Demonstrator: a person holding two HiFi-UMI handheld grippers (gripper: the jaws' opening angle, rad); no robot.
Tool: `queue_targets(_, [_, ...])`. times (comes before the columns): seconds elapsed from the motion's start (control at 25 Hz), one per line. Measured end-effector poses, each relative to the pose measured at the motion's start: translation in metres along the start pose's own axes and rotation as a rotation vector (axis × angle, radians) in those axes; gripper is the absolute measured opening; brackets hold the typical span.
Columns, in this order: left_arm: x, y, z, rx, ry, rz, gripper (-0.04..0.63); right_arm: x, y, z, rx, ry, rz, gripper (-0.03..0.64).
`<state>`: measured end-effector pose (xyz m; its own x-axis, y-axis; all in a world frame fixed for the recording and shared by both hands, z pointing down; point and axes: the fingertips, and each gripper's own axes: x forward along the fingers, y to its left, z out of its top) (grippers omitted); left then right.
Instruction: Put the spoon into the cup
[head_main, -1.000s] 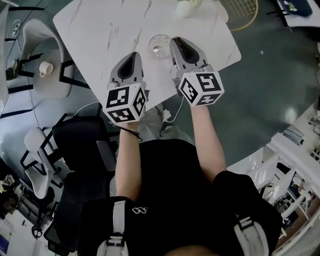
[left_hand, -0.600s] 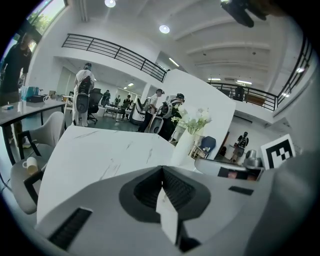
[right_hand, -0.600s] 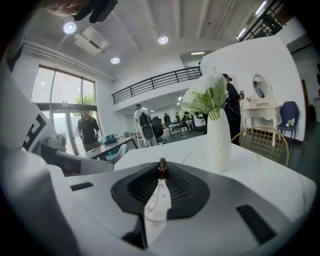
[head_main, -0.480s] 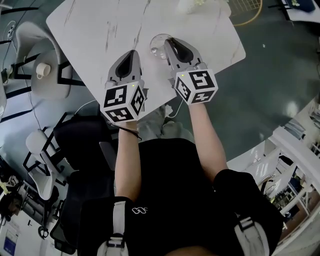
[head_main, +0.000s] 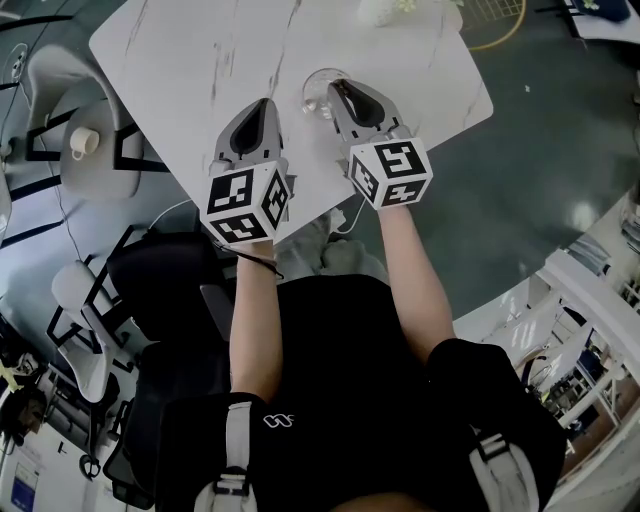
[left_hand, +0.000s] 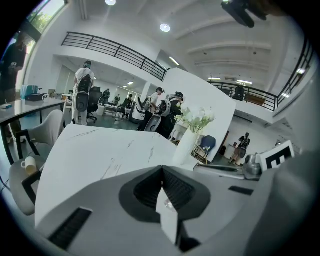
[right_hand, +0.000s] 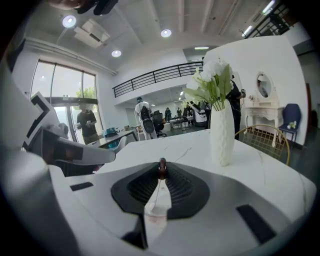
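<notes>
A clear glass cup stands on the white marble table. My right gripper reaches to the cup's right rim, its tips partly over the glass. In the right gripper view its jaws pinch a small dark brown end of the spoon; the rest of the spoon is hidden below. My left gripper lies over the table to the left of the cup, and its tips meet with nothing between them. Neither gripper view shows the cup.
A white vase with white flowers stands further back on the table, with a gold wire frame behind it. The table's near edge runs under my wrists. Grey chairs stand to the left.
The right gripper has come down and its tips have edged closer to the cup's rim. The left gripper has sunk slightly beside it.
</notes>
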<state>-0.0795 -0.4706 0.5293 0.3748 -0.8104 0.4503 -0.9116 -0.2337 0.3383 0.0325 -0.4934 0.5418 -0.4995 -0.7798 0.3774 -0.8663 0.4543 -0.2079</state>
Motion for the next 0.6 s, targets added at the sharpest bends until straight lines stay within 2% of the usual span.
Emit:
queue_targets(0.24, [0.005, -0.002, 0.009, 0.004, -0.012, -0.015, 0.015, -0.003, -0.016, -0.01, -0.116, 0.079, -0.06, 0.073])
queue_targets(0.32, [0.007, -0.003, 0.011, 0.002, -0.015, -0.023, 0.015, -0.003, -0.018, -0.013, -0.142, 0.1, -0.06, 0.12])
queue_targets(0.4, [0.009, -0.005, 0.012, 0.0, -0.016, -0.029, 0.015, -0.002, -0.018, -0.017, -0.149, 0.118, -0.055, 0.156])
queue_targets(0.6, [0.01, -0.013, 0.016, 0.004, -0.027, -0.043, 0.015, -0.004, -0.027, -0.024, -0.129, 0.149, -0.07, 0.177])
